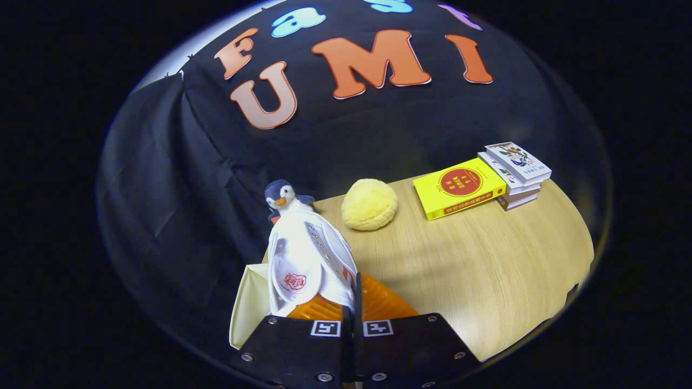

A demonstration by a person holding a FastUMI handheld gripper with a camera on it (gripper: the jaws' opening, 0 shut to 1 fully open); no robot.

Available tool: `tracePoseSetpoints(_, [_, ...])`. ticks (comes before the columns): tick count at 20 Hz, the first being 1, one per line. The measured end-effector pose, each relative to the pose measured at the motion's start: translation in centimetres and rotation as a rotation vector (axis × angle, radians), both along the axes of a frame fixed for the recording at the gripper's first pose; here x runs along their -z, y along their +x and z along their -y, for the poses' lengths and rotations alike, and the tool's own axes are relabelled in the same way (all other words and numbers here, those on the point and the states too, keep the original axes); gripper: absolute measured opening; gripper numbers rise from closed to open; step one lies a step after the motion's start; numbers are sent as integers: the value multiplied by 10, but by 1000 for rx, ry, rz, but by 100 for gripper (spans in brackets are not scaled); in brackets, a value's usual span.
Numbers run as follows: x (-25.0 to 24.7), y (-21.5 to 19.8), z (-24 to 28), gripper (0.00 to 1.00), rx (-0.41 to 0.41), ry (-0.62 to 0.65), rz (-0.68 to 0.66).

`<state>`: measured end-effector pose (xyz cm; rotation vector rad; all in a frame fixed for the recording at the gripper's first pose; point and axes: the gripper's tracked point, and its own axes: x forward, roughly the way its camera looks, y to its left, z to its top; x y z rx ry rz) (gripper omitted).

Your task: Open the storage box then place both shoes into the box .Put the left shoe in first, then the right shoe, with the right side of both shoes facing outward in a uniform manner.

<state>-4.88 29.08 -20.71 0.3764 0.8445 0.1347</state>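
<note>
- The gripper (352, 316) is nearest, and its two fingers stand almost together, pinching the collar of a white shoe (311, 259); both fingers seem to press on it.
- The shoe hangs just ahead of the fingers with its opening toward the camera. A small red logo is on the inside of the tongue, but I cannot read it.
- Directly under the shoe I see an orange ribbed surface (378, 302), and on the left side a pale cream panel (246, 313). I judge these are parts of the storage box, already open.
- I cannot tell which shoe this is, nor if another shoe already lies inside, so the task is probably in the placing step.
- Farther on the wooden table (486, 270) stand a penguin toy (284, 197) and a yellow round plush (370, 204).
- Farthest are a yellow book (459, 187) with a red circle and a stack of books (516, 173); their writing is too small to read.
</note>
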Motion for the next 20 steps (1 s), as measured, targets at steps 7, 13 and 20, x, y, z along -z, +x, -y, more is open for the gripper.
tracePoseSetpoints(7, [23, -16, -75, 1, -51, -28, -76])
tracePoseSetpoints(13, [53, -38, -95, 2, 4, -114, -165])
tracePoseSetpoints(20, [58, -53, -92, 3, 100, -177, -176])
